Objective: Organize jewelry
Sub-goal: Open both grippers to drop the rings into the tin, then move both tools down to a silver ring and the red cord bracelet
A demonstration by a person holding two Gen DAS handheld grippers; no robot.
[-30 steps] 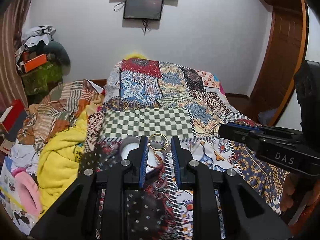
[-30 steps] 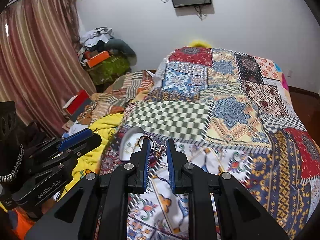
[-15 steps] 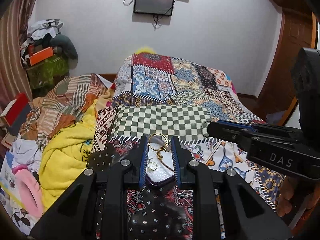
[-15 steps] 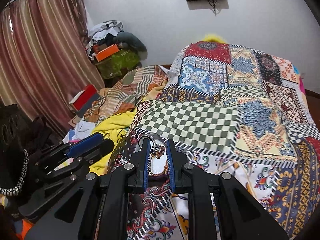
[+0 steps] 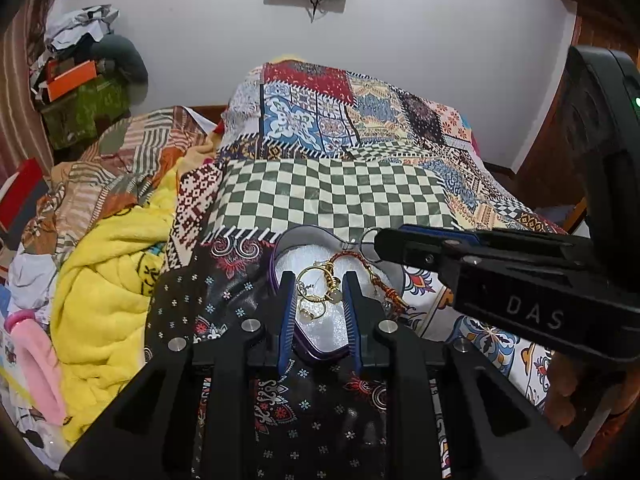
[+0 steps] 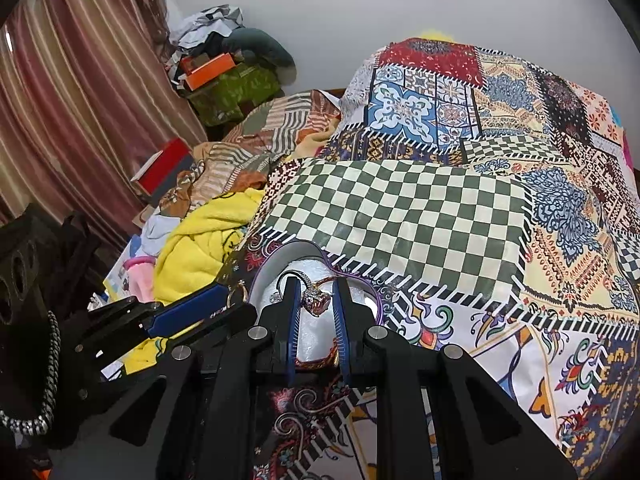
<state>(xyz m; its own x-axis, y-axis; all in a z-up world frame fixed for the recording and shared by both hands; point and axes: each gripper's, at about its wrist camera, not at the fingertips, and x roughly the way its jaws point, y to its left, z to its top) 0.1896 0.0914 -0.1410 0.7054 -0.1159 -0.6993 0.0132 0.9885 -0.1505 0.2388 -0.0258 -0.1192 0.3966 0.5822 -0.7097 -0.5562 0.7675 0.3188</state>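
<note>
1. Left gripper point(image 5: 319, 280): your jaws are closed on a pair of gold hoop earrings with pale beads point(image 5: 316, 286), which hang between the blue pads. A second ago this gripper stood higher, short of the box; it has since come down and now holds the earrings directly over the box.
2. Heart-shaped purple-rimmed jewellery box with white padded lining point(image 5: 332, 330): it lies open on the bed, below both grippers. A thin gold-and-brown chain point(image 5: 376, 280) drapes across its right-hand rim.
3. Right gripper point(image 6: 316, 300): your jaws pinch a silver ring with a pink stone point(image 6: 316, 300). It too has dropped toward the lining over the last second.
4. Meaning for the task: both pieces now appear placed for release into the box; letting go is probably the next step, and neither piece has been set down yet.
5. Surface: a patchwork bedspread with a green-and-white checked panel point(image 6: 400, 208) covers the bed; it is soft and uneven, so the box may tip under pressure.
6. Room: a crumpled yellow towel point(image 5: 108, 268) lies left of the bed, striped pink curtains point(image 6: 72, 92) hang beyond, and the wall behind is plain white point(image 5: 420, 32).
</note>
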